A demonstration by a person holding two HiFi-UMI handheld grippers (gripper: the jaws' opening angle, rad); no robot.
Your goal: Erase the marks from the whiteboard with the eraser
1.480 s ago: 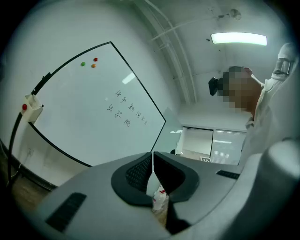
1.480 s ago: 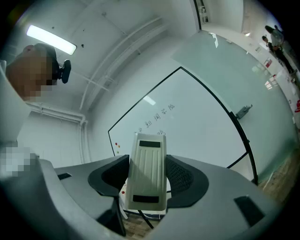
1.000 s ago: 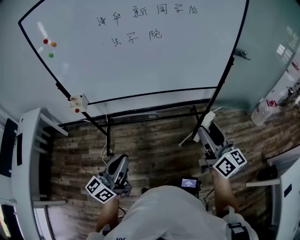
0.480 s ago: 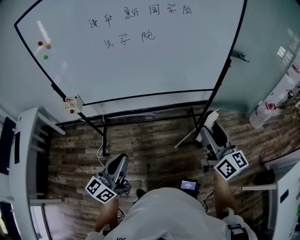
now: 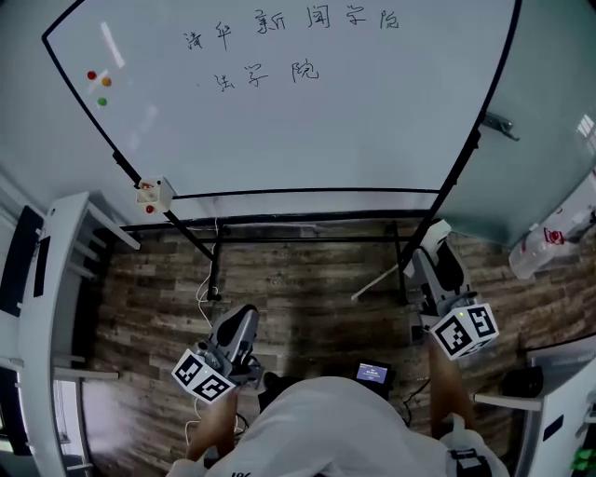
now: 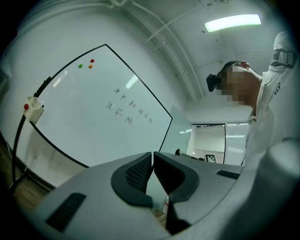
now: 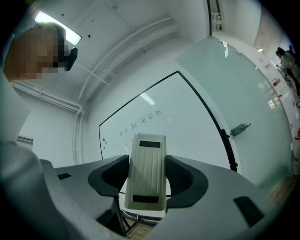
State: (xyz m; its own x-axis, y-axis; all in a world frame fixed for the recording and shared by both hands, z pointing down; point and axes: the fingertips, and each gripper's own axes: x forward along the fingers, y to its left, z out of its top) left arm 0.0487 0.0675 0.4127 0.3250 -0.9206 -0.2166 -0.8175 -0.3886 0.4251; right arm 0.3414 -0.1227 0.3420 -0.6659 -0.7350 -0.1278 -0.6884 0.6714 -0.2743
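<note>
The whiteboard point(image 5: 307, 130) stands ahead of me on a black frame. Two rows of handwritten marks point(image 5: 289, 19) run across its upper part. My right gripper point(image 5: 430, 250) is low at the right, away from the board and shut on the pale ribbed eraser point(image 5: 432, 233). In the right gripper view the eraser point(image 7: 147, 171) sits upright between the dark pads, with the whiteboard point(image 7: 178, 126) behind it. My left gripper point(image 5: 244, 319) hangs low at the left. In the left gripper view its jaws point(image 6: 152, 164) meet with nothing between them, and the marks point(image 6: 126, 105) show far off.
Red, orange and green magnets point(image 5: 98, 84) sit at the board's upper left. A small white box with red buttons point(image 5: 154, 194) hangs on the frame's lower left corner. Black stand legs point(image 5: 214, 270) cross the wooden floor. A white shelf point(image 5: 47, 307) is at the left, and a small lit screen point(image 5: 372, 373) near my feet.
The head view has shifted a little, so the board sits slightly lower and to the right. Both grippers stay low by the person's body, with their grips unchanged.
</note>
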